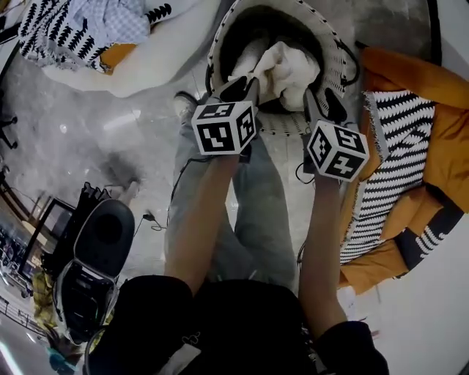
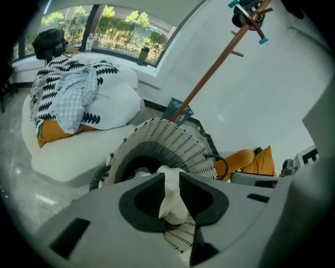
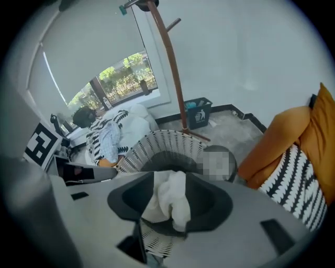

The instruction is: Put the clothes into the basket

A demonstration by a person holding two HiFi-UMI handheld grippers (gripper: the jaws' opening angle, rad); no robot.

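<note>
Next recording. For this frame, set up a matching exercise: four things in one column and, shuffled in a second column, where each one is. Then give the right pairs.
Things
1. white garment
2. basket
3. light blue checked cloth
4. black-and-white striped cloth

Places
A. lying on the orange cushions at the right
B. standing on the floor, straight ahead in the head view
C. lying on the white seat at the far left
D. bunched at the basket's opening

Pairs: 1-D, 2-B, 3-C, 4-A
</note>
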